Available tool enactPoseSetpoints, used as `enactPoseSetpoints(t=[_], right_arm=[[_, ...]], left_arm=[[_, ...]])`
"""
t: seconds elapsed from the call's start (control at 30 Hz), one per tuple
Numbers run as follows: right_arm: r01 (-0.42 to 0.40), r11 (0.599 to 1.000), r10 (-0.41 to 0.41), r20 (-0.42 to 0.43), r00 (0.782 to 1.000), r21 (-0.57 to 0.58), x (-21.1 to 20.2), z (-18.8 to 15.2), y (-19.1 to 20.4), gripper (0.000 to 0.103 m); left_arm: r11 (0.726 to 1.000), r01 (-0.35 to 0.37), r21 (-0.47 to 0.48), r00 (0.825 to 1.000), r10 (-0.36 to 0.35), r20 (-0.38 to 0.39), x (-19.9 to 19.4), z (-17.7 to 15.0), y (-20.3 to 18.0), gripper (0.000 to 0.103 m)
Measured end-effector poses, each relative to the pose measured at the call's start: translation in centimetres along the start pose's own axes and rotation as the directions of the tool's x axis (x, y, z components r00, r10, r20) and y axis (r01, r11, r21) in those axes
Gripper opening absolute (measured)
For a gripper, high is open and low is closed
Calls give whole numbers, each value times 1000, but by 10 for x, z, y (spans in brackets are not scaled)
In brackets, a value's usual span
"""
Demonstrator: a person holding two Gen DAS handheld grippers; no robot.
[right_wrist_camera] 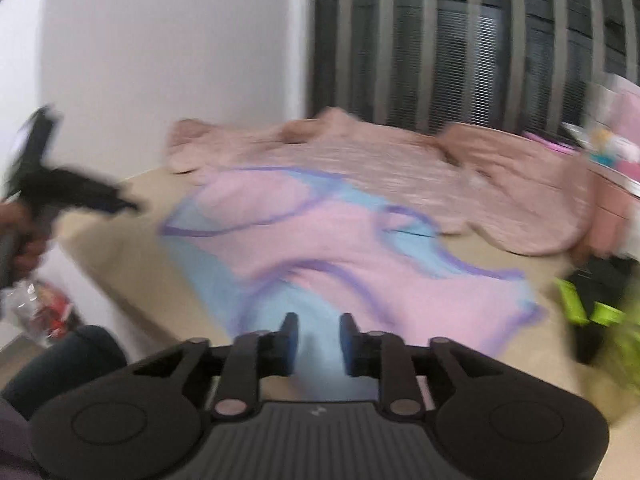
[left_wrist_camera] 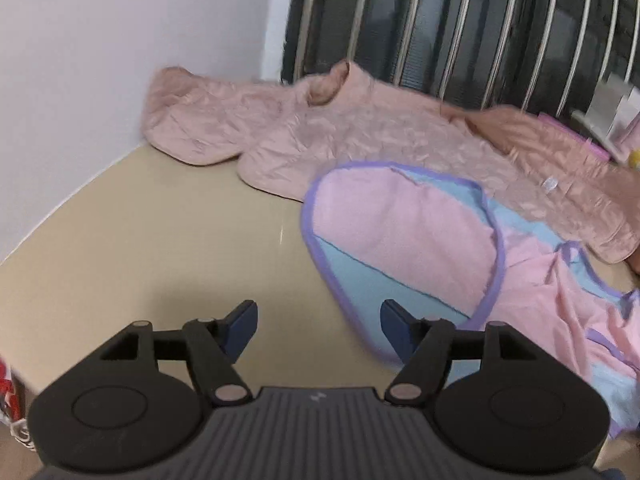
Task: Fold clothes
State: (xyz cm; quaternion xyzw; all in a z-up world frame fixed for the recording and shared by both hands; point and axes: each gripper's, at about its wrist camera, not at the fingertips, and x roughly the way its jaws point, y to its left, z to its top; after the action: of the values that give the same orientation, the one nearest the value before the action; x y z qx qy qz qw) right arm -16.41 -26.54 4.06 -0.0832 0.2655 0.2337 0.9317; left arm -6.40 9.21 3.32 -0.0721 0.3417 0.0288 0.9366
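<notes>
Here, my left tongs [left_wrist_camera: 318,326] stood spread wide with nothing between the blue pads [left_wrist_camera: 243,326]; they hung over the bare beige table [left_wrist_camera: 160,248], just beside the left edge of the pink and blue garment [left_wrist_camera: 404,240]. My right tongs [right_wrist_camera: 319,338] were parted by a narrow gap, and I saw the blue cloth through that gap; the pads did not seem to press on it, though the picture was smeared with blur.

The garment itself lay spread on the table, pink with light blue panels and a purple binding [left_wrist_camera: 310,208] along its curved edges, one rounded flap turned over on top. Its far side touched and partly overlapped a quilted dusty-pink jacket [left_wrist_camera: 360,136], which lay flat against the back of the table, one sleeve reaching toward the white wall [left_wrist_camera: 120,40].

Behind the jacket rose a dark window with metal bars [left_wrist_camera: 460,28]. At the far right of the table sat some pink and white clutter [right_wrist_camera: 612,144], too blurred to name, and a bright green thing [right_wrist_camera: 592,308] lay near the right edge by something dark. From the right wrist view I saw the other gripper in a hand [right_wrist_camera: 24,236] at the left, a crumpled clear bag [right_wrist_camera: 36,308] with red print below it, and a dark-clad knee [right_wrist_camera: 64,360].
</notes>
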Motion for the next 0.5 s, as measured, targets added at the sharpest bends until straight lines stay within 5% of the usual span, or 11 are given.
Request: enactPoseSetpoints(t=[0.17,0.4,0.5], right_arm=[[42,994,-38,47,998,-100,29,0,52,26],[7,999,-6,15,1000,-48,37,-7,57,26],[13,999,-13,4,1000,-44,37,-12,54,26]], left_arm=[[990,-95,104,995,92,27,40,26,-18,69],[989,-109,-105,994,105,-39,100,69,20,81],[991,-100,-95,995,98,-23,110,72,21,83]])
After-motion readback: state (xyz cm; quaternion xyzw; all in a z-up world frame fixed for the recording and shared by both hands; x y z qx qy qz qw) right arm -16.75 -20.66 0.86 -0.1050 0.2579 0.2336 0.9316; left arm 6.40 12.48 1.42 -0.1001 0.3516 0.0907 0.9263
